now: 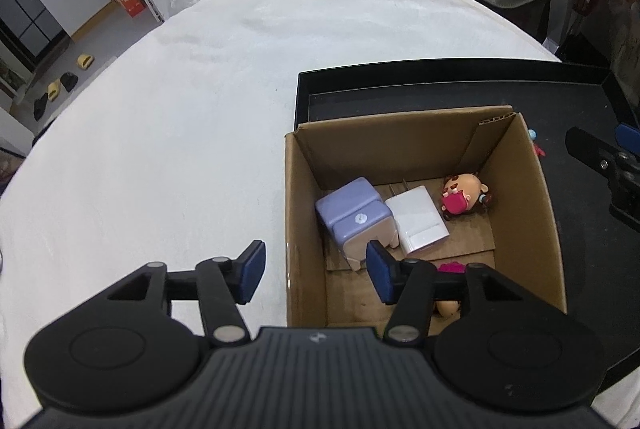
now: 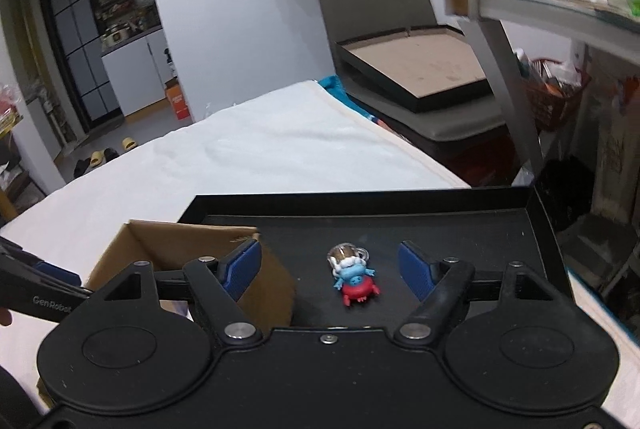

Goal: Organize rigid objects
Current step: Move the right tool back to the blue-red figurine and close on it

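On the white-covered table (image 1: 168, 117), a black tray (image 2: 536, 213) holds a cardboard box (image 1: 304, 197) — purple block (image 1: 352, 217), white charger (image 1: 420, 221), doll (image 1: 464, 195) inside. Left gripper (image 1: 316, 271) and right gripper (image 2: 330, 271) both gape, empty — a blue-and-red figurine (image 2: 354, 275), perhaps a keychain, lies on the tray.

In the left wrist view, the left gripper's right finger (image 1: 382, 279) covers most of a pink-and-tan figurine (image 1: 450, 303) at the cardboard box's (image 1: 304, 229) near end. At right, the box wall hides most of the blue-and-red figurine (image 1: 535, 141), and the frame edge crops the right gripper (image 1: 612, 165).
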`<state>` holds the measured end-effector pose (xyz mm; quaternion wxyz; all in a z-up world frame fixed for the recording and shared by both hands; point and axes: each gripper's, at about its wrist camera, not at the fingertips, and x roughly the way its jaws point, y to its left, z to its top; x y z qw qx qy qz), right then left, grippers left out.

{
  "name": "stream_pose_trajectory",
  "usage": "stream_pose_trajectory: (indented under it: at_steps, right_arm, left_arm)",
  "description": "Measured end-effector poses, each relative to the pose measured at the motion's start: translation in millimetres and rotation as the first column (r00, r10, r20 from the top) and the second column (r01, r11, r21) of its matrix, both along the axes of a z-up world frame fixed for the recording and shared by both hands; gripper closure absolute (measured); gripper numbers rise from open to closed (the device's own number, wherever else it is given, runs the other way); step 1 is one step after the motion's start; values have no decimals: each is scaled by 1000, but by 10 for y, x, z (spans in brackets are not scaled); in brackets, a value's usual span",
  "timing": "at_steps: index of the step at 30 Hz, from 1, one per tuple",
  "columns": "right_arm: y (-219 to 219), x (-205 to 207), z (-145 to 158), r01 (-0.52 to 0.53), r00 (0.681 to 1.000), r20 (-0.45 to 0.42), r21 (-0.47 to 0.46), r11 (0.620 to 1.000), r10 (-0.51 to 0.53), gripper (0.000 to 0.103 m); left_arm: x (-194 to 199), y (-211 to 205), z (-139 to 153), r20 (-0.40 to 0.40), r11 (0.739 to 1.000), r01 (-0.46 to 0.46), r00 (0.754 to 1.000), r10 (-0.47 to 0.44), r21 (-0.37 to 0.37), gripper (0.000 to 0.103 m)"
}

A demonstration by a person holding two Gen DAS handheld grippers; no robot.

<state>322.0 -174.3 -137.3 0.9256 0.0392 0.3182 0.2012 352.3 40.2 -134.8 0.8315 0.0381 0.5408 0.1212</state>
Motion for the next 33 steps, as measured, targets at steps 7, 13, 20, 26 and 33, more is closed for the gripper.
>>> stream_pose_trajectory:
  at_steps: [7, 13, 20, 26, 33]
  right_arm:
    - [-39, 130, -299, 11, 999, -42, 1, 1000, -11, 31]
    - [8, 250, -526, 26, 997, -70, 3, 1000, -25, 39]
    - [83, 368, -723, 23, 996, -80, -33, 999, -25, 41]
    - [142, 477, -786, -2, 998, -59, -75, 997, -3, 46]
    - [154, 477, -768, -69, 996, -66, -77, 995, 64, 69]
  left_arm:
    - [74, -8, -92, -6, 999, 13, 1000, -13, 49, 46]
    - [156, 2, -175, -21, 998, 28, 999, -27, 50, 45]
    - [188, -61, -263, -36, 998, 48, 998, -46, 43, 43]
    - [194, -118, -291, -41, 997, 55, 998, -53, 47, 42]
    - [186, -126, -300, -41, 997, 57, 998, -55, 52, 40]
